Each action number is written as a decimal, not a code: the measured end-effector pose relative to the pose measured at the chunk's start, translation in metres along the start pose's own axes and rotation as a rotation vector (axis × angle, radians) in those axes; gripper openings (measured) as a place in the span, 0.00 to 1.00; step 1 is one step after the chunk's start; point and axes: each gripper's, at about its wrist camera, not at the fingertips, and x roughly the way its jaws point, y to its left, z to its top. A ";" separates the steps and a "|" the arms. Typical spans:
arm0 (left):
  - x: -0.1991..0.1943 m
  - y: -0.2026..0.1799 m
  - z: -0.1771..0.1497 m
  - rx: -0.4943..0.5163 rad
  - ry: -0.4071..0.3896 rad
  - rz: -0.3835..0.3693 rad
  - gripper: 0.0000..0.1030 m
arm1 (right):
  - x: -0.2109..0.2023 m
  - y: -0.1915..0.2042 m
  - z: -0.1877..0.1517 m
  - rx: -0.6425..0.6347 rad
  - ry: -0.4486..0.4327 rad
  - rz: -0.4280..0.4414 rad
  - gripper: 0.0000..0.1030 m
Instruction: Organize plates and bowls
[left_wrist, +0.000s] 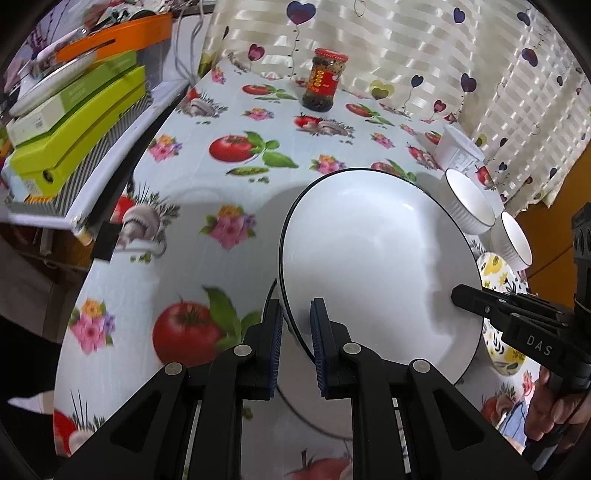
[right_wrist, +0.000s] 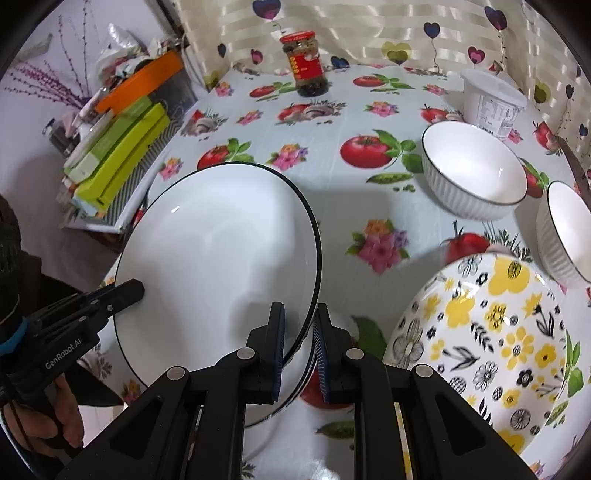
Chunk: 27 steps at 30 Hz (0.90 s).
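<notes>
White plate (left_wrist: 373, 266) with a thin dark rim, tilted up off the tablecloth (left_wrist: 192, 206), filling the middle right of the left wrist view and the middle left of the right wrist view (right_wrist: 218, 258). Gripped at opposite edges: left gripper (left_wrist: 297, 325) at bottom centre, jaws narrow around the near rim; right gripper (right_wrist: 299, 328) likewise, closed narrow on the other edge. Second plate (left_wrist: 314, 417) underneath, mostly hidden, only a sliver of rim showing at the bottom. Flowered plate (right_wrist: 491, 354) at lower right of the right wrist view, cut off by the frame edge. Two white ribbed bowls (right_wrist: 472, 173) at right, the nearer one (right_wrist: 565, 236) cut off. White tub (right_wrist: 491, 103) at upper right, label too small to read. Red-lidded jar (right_wrist: 306, 62) at top centre, near the heart-print curtain (right_wrist: 369, 29). Stacked green boxes (right_wrist: 118, 158) at left, clutter behind them blurred and hard to make out.
</notes>
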 end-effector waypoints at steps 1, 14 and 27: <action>-0.001 0.000 -0.004 -0.002 0.000 0.005 0.15 | 0.000 0.001 -0.002 -0.002 0.004 0.002 0.15; -0.003 0.000 -0.033 -0.042 0.010 0.028 0.15 | 0.005 0.003 -0.024 -0.016 0.035 0.009 0.15; 0.002 -0.004 -0.042 -0.046 -0.003 0.097 0.16 | 0.008 0.012 -0.027 -0.079 0.023 -0.032 0.15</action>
